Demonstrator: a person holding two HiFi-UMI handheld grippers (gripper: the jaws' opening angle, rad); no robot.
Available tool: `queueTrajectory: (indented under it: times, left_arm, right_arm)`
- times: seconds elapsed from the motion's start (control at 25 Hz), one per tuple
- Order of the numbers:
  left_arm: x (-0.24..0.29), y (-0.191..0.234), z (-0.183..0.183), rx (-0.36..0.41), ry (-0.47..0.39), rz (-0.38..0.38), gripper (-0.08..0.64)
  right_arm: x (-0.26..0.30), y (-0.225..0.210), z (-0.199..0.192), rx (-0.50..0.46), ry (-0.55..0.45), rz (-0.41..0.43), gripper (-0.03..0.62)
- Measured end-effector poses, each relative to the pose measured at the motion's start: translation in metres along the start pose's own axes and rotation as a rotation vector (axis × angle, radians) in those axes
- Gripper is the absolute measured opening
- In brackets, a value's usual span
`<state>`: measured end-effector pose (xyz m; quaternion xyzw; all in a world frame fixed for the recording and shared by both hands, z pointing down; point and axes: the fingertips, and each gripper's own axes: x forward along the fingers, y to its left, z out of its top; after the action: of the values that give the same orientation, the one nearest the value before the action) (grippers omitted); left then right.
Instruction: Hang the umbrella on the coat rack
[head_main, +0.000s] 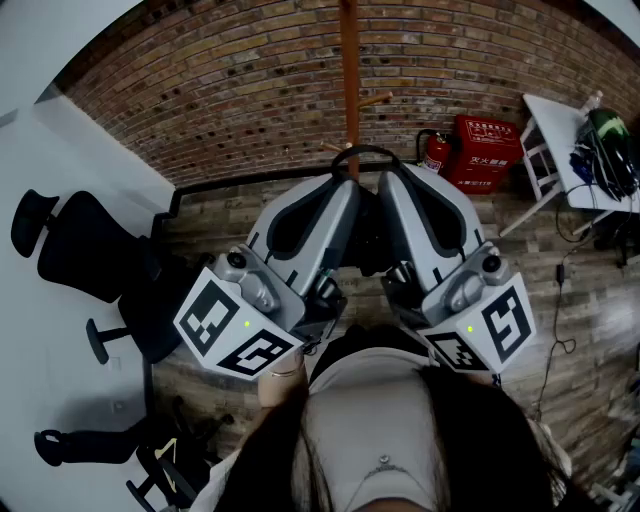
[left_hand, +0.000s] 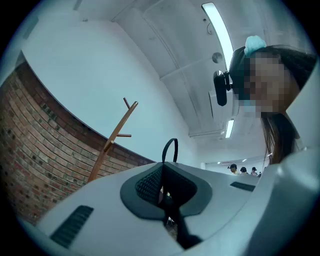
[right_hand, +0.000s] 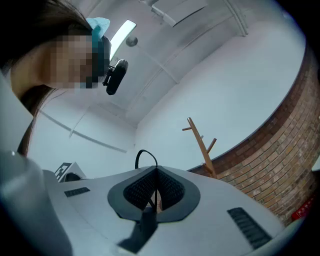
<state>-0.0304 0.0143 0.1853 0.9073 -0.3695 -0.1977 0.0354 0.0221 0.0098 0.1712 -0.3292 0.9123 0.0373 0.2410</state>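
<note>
In the head view my two grippers are held side by side, tips pointing at the wooden coat rack (head_main: 349, 80) by the brick wall. A thin black umbrella loop (head_main: 356, 152) arches between the tips of the left gripper (head_main: 342, 186) and the right gripper (head_main: 390, 182). The dark umbrella body (head_main: 368, 245) hangs between them, mostly hidden. In the left gripper view the loop (left_hand: 171, 146) rises above shut jaws, with the coat rack (left_hand: 113, 141) to the left. In the right gripper view the loop (right_hand: 145, 156) also stands above shut jaws, with the coat rack (right_hand: 202, 146) to the right.
Black office chairs (head_main: 85, 255) stand at the left. A fire extinguisher (head_main: 435, 152) and a red box (head_main: 488, 152) sit at the wall right of the rack. A white table (head_main: 560, 150) with clutter is at the far right. Several people (left_hand: 243, 170) stand far off.
</note>
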Motion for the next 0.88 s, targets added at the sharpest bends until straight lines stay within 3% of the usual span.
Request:
queueTrajectory:
  times: [0.44,0.88]
  left_arm:
    - [-0.024,0.015,0.001,-0.046,0.017,-0.031,0.011]
    - [-0.019,0.028,-0.001,-0.055,0.005,-0.041,0.011]
  right_arm:
    - [0.011,0.021,-0.020,-0.010,0.017,-0.052,0.035]
    - [0.018,0.015,-0.025,-0.005,0.002,-0.064,0.035]
